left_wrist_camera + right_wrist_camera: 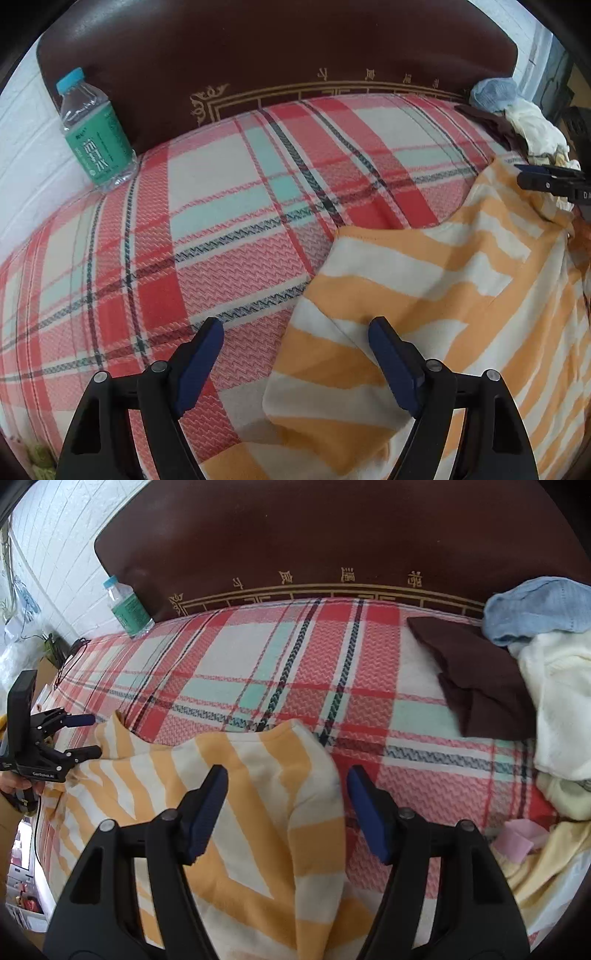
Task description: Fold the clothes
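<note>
Both grippers hang over the orange-striped shirt [240,782] on the bed [221,206], left gripper [295,354] and right gripper [286,805] with fingers wide, holding nothing. Farther back lies a pile, probably clothes [517,657], and a water bottle [94,129].

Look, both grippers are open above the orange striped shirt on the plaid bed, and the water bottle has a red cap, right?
Almost. The water bottle has a blue cap, not red; the left wrist view shows it clearly. The rest holds: the left gripper and right gripper are open above the orange striped shirt on the plaid bed.
</note>
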`<move>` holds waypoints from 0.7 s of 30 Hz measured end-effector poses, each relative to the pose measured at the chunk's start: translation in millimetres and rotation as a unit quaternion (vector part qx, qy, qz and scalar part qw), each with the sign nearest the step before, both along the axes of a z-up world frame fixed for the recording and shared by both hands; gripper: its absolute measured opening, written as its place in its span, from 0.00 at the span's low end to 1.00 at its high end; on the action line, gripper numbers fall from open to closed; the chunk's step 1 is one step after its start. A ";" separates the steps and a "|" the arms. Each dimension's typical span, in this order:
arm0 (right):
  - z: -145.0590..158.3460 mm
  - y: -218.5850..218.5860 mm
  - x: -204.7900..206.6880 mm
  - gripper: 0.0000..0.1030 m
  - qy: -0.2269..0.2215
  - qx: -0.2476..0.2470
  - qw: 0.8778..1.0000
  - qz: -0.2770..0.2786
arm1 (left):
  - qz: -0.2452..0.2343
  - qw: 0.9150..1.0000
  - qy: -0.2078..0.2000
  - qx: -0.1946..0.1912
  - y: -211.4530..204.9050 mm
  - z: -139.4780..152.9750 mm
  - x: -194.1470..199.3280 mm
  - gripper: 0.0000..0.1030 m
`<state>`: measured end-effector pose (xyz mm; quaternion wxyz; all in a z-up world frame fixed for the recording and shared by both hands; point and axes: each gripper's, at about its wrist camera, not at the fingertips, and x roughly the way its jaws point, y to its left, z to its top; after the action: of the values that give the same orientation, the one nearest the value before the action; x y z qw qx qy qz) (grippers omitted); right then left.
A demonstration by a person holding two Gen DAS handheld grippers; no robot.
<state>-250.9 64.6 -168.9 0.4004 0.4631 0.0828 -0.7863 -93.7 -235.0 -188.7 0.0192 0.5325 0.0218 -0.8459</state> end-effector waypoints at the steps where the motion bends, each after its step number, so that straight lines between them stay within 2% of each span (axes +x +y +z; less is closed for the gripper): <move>1: -2.7 -3.8 -0.6 0.66 -0.002 0.004 1.000 0.007 | -0.002 1.000 0.001 0.003 0.3 -0.4 1.0 0.80; 2: -5.5 -7.7 -1.3 0.65 -0.003 0.008 1.000 0.013 | -0.003 1.000 0.000 0.006 1.0 0.0 2.2 0.80; 3: -8.2 -11.5 -1.9 0.55 -0.005 0.012 1.000 0.020 | -0.006 1.000 0.000 0.007 2.8 0.6 2.9 0.80; 4: -11.0 -15.4 -2.6 0.36 -0.006 0.015 1.000 0.026 | -0.010 1.000 0.000 0.008 5.4 1.3 3.3 0.77; 6: -16.5 -23.1 -3.9 0.15 -0.009 0.023 0.999 0.039 | -0.022 1.000 0.000 0.009 12.2 3.4 4.3 0.58; 8: -17.0 -29.3 -1.9 0.13 -0.007 0.027 0.998 0.051 | -0.039 0.999 0.001 0.007 22.9 7.7 5.9 0.25; 10: -1.3 -30.7 1.9 0.10 0.013 0.019 0.998 0.055 | -0.041 0.999 0.002 -0.011 32.1 13.6 7.3 0.09; 12: 15.6 -31.8 5.1 0.09 0.035 0.009 0.998 0.058 | -0.028 0.999 0.011 -0.029 35.4 21.9 7.9 0.05; 15: 49.5 -30.6 2.5 0.08 0.081 -0.010 0.996 0.042 | 0.002 0.998 0.059 -0.034 25.9 50.0 9.3 0.05; 18: 80.1 -25.5 -5.8 0.08 0.121 -0.031 0.992 0.018 | 0.030 0.994 0.106 -0.025 14.1 85.8 11.0 0.05; 21: 98.9 -21.7 -16.7 0.08 0.147 -0.056 0.987 -0.020 | 0.054 0.988 0.141 -0.028 3.8 108.0 11.1 0.04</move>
<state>-267.7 42.9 -70.0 0.3938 0.3211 0.0874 -0.8568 -82.6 -231.2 -80.7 0.0762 0.4048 0.0296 -0.9107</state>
